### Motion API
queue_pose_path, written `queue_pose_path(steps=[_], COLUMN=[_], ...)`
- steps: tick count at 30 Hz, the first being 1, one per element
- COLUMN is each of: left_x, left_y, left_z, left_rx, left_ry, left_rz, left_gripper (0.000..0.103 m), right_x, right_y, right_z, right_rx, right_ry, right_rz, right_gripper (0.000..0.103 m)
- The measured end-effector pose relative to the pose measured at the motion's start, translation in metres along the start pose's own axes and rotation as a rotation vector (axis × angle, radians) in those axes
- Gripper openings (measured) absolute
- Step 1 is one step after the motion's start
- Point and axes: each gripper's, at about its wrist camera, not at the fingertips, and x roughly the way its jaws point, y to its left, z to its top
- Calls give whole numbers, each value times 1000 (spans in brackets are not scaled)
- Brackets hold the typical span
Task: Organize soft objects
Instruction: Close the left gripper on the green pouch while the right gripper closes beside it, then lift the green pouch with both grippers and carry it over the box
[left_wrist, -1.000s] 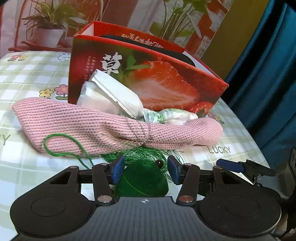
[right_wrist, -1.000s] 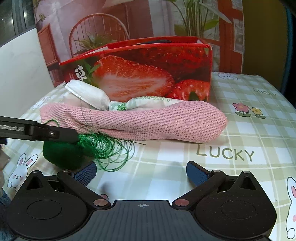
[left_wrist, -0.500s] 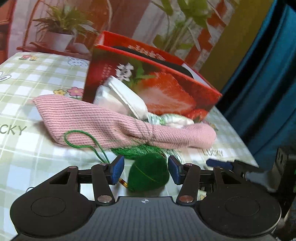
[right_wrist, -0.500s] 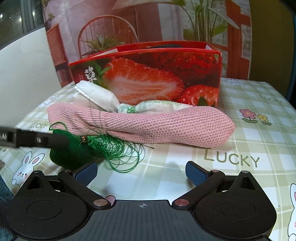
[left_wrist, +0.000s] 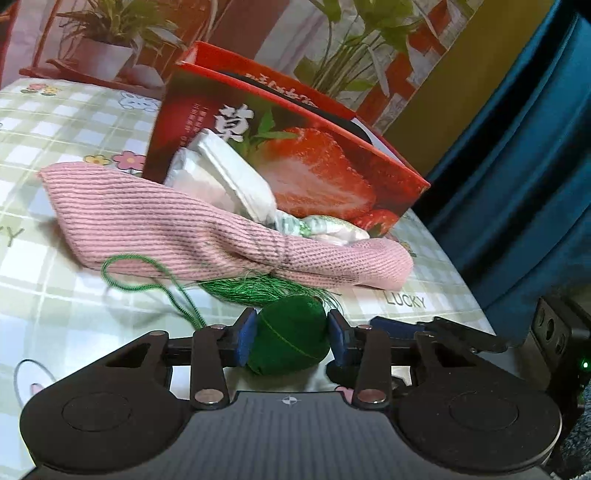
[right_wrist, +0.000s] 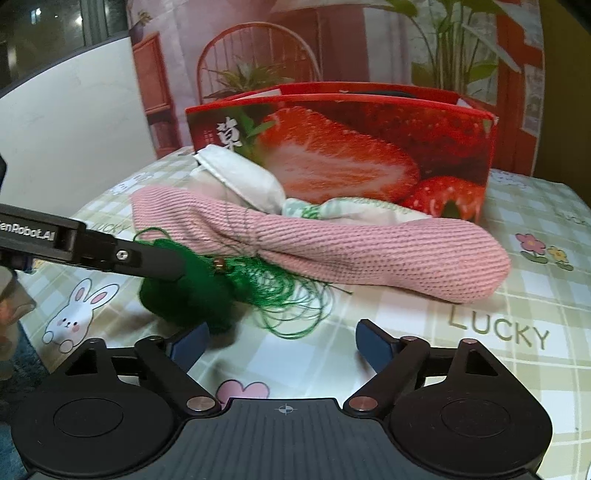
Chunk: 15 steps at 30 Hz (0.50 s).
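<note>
Left wrist view: left claw (left_wrist: 291, 338), jaws just closing, clamps green pouch (left_wrist: 290, 341) lower centre; right claw (right_wrist: 282, 341) part-open, closing, empty.

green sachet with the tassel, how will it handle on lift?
The green sachet, between the left gripper pads, looks plump, probably squashy and light. Its tassel and cord loop lie slack against the pink knit, so likely to trail or snag.

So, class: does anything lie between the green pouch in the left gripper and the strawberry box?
Yes. The pink knitted cloth lies across the path from the green pouch to the strawberry box, with white packets against the box.
</note>
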Motion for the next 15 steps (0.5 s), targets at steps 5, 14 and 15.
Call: queue_pose_path(steps=[5, 14, 15], left_x=[14, 17, 17], left_y=[-14, -16, -17], left_z=[0, -6, -6], left_rx=[58, 58, 65], left_ry=[24, 17, 16], left_rz=[-44, -61, -58], left_gripper=[43, 43, 43], right_x=[0, 5, 6], right_y=[6, 9, 11], right_z=[-1, -5, -5], right_rx=[-35, -49, -58], right_ry=[-10, 3, 0], right_rz=[29, 90, 90], right_gripper=[74, 60, 58])
